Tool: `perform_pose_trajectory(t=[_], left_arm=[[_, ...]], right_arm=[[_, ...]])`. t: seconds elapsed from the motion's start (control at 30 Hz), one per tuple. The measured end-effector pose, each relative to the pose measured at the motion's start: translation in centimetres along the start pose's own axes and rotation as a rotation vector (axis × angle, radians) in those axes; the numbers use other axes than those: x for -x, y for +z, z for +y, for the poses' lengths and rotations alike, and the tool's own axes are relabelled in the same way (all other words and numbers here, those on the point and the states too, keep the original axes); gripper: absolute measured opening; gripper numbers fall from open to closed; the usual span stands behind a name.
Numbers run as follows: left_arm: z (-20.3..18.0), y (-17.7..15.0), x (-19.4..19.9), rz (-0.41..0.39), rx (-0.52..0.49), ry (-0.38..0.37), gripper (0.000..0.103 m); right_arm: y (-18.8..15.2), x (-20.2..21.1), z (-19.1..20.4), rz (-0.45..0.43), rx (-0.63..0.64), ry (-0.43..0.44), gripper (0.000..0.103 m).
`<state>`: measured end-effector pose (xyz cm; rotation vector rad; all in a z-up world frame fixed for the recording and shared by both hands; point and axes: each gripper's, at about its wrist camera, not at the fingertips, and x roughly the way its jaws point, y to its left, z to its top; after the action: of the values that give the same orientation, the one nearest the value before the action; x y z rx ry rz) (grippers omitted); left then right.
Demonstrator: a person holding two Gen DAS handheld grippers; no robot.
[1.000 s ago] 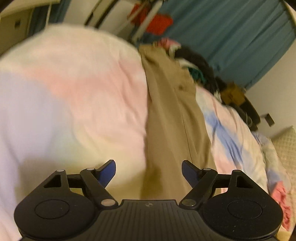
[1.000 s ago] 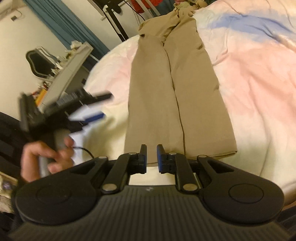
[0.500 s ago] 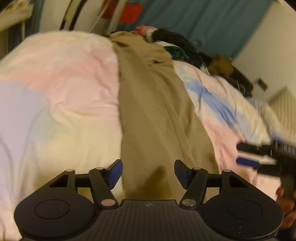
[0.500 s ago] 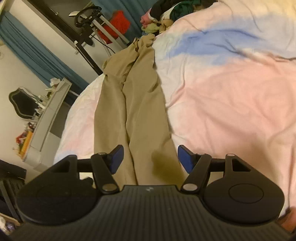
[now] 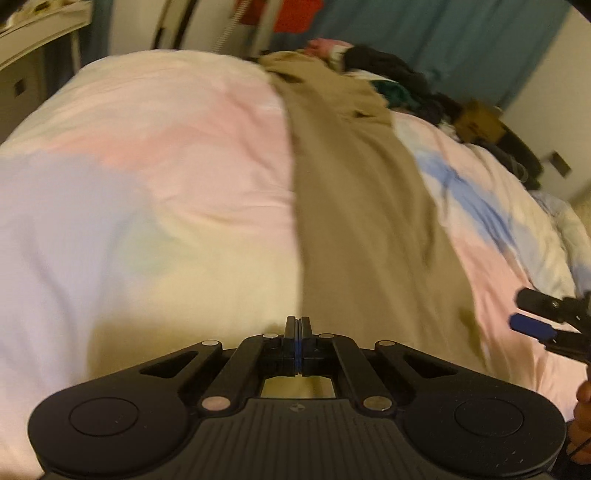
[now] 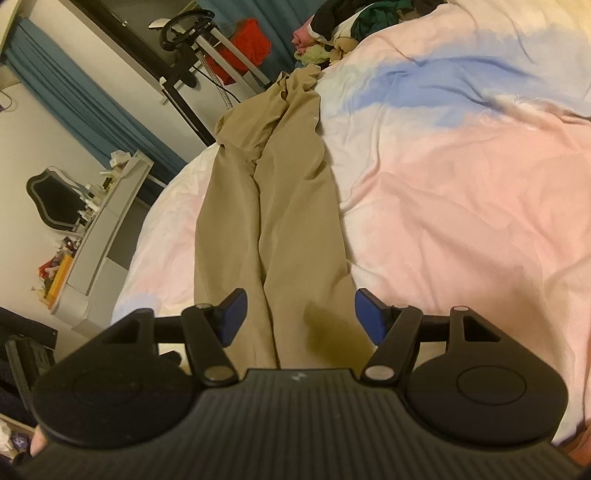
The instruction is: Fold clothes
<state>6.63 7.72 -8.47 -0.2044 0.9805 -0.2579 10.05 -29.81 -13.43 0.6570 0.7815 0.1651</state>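
My left hand-held gripper [image 5: 297, 341] is pinched fully together at the near edge of the bed [image 5: 155, 177], by the trousers' [image 6: 280, 229] hem; whether it holds cloth I cannot tell. My right hand-held gripper [image 6: 300, 315] gapes wide over the hem. The trousers stretch flat toward the clothes pile [image 6: 340, 26] at the far edge.

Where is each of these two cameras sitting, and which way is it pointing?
Left wrist view: sits on the left gripper, looking along its closed fingers over the long tan trousers lying on the pastel pink, cream and blue duvet; the right gripper and part of a hand show at the right edge.
Right wrist view: sits on the right gripper, open over the trouser cuffs, facing the waistband and a white dresser.
Both show the same trousers and duvet.
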Motion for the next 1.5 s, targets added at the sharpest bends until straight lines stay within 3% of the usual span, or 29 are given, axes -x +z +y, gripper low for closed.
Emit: perform_pose_trajectory(t=[0.13,0.27,0.3,0.37,0.47,0.5,0.77,0.9,1.0,1.03,1.07,1.1,1.17,1.33,1.37,1.43,1.5], left_arm=[[-0.8,0.1,-0.2,0.021,-0.02,-0.025,0.002],[-3.8,-0.5,-1.3,0.032,-0.136,0.021,0.047],[-4.2,-0.7,-1.7,0.037,-0.153,0.03,0.047],[-4.7,-0.9,-2.4,0.051,-0.178,0.036,0.043],[-4.5,-1.1,-3.3,0.077,-0.18,0.013,0.008],[-4.3,-1.0,-3.2,0.071,-0.174,0.015,0.004],[-1.2,0.1,-1.5,0.08,-0.04,-0.027,0.002],[-0.4,0.3,-0.8,0.069,-0.049,0.052,0.0],[0.9,0.6,-0.7,0.08,0.028,-0.001,0.001],[1.1,0.7,-0.7,0.08,0.045,-0.032,0.004],[1.1,0.6,-0.8,0.083,0.051,-0.063,0.015],[0.9,0.6,-0.9,0.092,0.052,-0.081,0.033],[0.2,0.4,-1.7,0.122,0.041,-0.093,0.055],[0.2,0.2,-4.6,0.233,0.141,-0.19,0.07],[0.3,0.2,-4.6,0.236,0.151,-0.207,0.07],[0.7,0.1,-4.6,0.237,0.174,-0.218,0.056],[1.1,0.0,-4.5,0.236,0.196,-0.224,0.018]], right_arm=[[-0.1,0.2,0.1,-0.006,0.0,0.013,0.068],[-0.1,0.3,0.0,-0.009,-0.011,0.01,0.068],[-0.1,0.4,-0.1,-0.01,-0.017,0.011,0.068],[-0.1,0.5,-0.3,-0.014,-0.028,0.012,0.068],[0.0,0.5,-0.6,-0.017,-0.043,0.014,0.068],[0.0,0.4,-0.6,-0.015,-0.047,0.015,0.068],[0.1,-0.2,-0.9,0.005,-0.044,0.002,0.068],[0.0,-0.7,-0.8,0.028,-0.03,-0.011,0.068],[-0.1,-1.1,-0.9,0.055,-0.031,-0.019,0.068],[-0.1,-1.3,-1.1,0.065,-0.036,-0.022,0.068],[-0.2,-1.4,-1.2,0.073,-0.043,-0.026,0.068],[-0.2,-1.6,-1.3,0.079,-0.052,-0.03,0.068],[-0.2,-1.8,-1.6,0.091,-0.069,-0.038,0.068],[-0.4,-2.9,-3.4,0.141,-0.162,-0.069,0.068],[-0.5,-3.3,-3.8,0.158,-0.193,-0.071,0.068],[-0.6,-3.9,-4.8,0.197,-0.257,-0.068,0.067],[-0.8,-4.2,-5.4,0.232,-0.311,-0.012,0.067]])
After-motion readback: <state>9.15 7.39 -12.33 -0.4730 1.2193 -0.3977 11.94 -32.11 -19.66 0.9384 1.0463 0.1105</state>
